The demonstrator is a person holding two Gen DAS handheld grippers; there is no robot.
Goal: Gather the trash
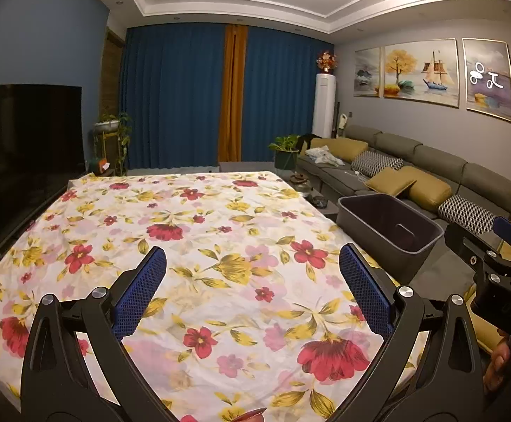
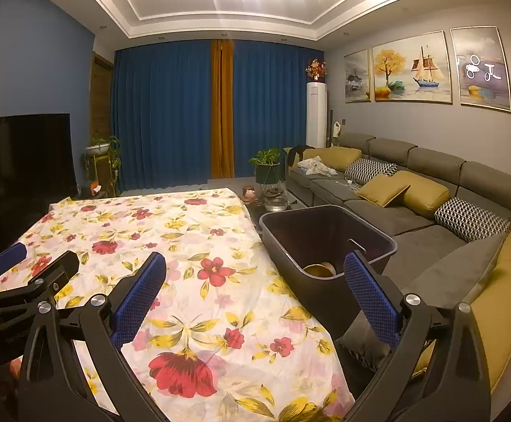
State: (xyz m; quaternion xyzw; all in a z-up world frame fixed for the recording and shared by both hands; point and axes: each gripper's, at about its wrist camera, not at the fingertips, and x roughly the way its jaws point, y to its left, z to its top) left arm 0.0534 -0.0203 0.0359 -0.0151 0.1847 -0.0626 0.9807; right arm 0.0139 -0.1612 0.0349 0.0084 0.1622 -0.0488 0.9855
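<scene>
Over the desk (image 1: 192, 232) with its flowery cloth, both claws hang wide open with nothing in them. The left claw (image 1: 252, 281) points down the middle of the cloth, and the right claw (image 2: 255, 281) sits off to its right, half over the dark bin (image 2: 325, 246) that stands just beside the desk's right edge. There's a round gold-coloured thing (image 2: 320, 269) lying at the bottom of the bin, probably trash already dropped in, hard to say what exactly. No loose trash shows on the cloth from either camera, except a small reddish sliver (image 1: 252, 415) at the very bottom of the left view, too cut off to identify. So the job looks mostly done or between pieces. Best bet is probably to tilt the left claw down and check that near edge before reaching, then keep the jaws spread until they straddle whatever's there. The cloth looks wrinkly, so pinching too low would likely snag fabric.
</scene>
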